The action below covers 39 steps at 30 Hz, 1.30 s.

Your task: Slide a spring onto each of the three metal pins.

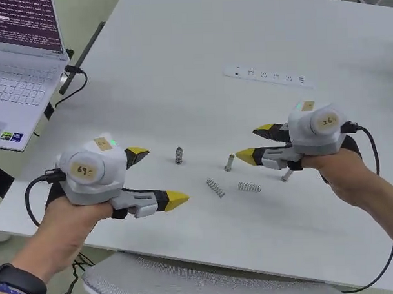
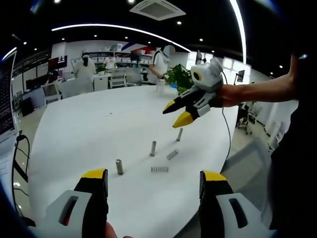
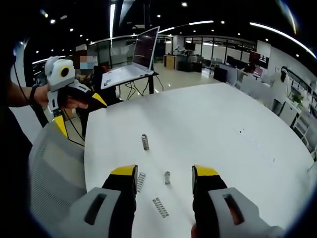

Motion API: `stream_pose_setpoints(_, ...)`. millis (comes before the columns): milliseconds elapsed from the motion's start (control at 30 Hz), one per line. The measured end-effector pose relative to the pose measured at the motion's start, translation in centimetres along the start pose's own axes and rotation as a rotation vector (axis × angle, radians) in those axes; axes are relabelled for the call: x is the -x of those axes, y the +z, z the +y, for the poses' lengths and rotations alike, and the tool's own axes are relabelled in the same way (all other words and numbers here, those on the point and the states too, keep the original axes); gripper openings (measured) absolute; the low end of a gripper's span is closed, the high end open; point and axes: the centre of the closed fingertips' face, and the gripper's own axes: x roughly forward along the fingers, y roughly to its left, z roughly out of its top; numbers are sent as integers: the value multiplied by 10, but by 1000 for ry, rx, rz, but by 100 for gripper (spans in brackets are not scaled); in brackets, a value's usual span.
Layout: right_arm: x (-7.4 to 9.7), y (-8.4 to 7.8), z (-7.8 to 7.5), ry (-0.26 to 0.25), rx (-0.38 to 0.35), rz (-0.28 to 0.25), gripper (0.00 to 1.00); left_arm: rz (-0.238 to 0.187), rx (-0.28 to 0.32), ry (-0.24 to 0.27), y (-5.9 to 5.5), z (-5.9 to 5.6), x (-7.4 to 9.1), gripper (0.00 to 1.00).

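Spread wide and pinching nothing: the left tongs (image 1: 157,176), white-bodied with yellow tips, raised over the near left of the white tabletop (image 1: 181,70). Likewise spread and empty: the right tongs (image 1: 256,142), same build, tips aimed in toward the middle of the work.

Three short metal pins upright in a loose row:
- On the left, the dark coil-wrapped pin (image 1: 179,155), apparently already carrying its spring.
- In the middle, the bare silver pin (image 1: 229,162), just beside the lower tip of the right tongs.
- On the right, the third silver pin (image 1: 287,175), partly tucked under the right tongs' body; seemingly bare, though hard to tell.

Two small loose wire springs flat on the tabletop, nearer the person than the pins:
- The diagonal spring (image 1: 215,187), between the two tongs, long axis slanting from far-left to near-right.
- The level spring (image 1: 249,187), close under the right tongs' tips, long axis running left to right.

Along the right tongs' own line of sight: the bare silver pin (image 3: 167,177) in the gap between the jaws, the level spring (image 3: 159,207) closer in and low between them.

Probably one pin of three done, with pick-up of the next spring in hand. Nearer to both the level spring and the bare pin: the right tongs. Best gripped across the coil near one end, leaving the bore free to tip upright over the pin.
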Motion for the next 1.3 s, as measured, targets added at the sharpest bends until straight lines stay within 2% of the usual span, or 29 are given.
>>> stream_pose_setpoints(367,34,-19,-12,-60,-83,-39,49,7,-5,4,3,0,-2,72)
stream_pose_setpoints(633,54,-39,-13,-86,-115,-30,53,8,-10,8,8,4,-4,72)
stream_pose_setpoints(833,64,-52,-3,-102,-158,-36,58,5,1,21,8,10,-4,72)
stream_pose_setpoints(933,69,-59,3,-112,-204,-52,61,8,6,27,6,13,-5,72)
stream_pose_setpoints(1133,73,-74,15,-116,-241,-52,65,13,12,32,5,14,-4,72)
stream_pose_setpoints(1300,77,-80,19,-125,-264,-59,67,15,16,35,4,15,-3,72)
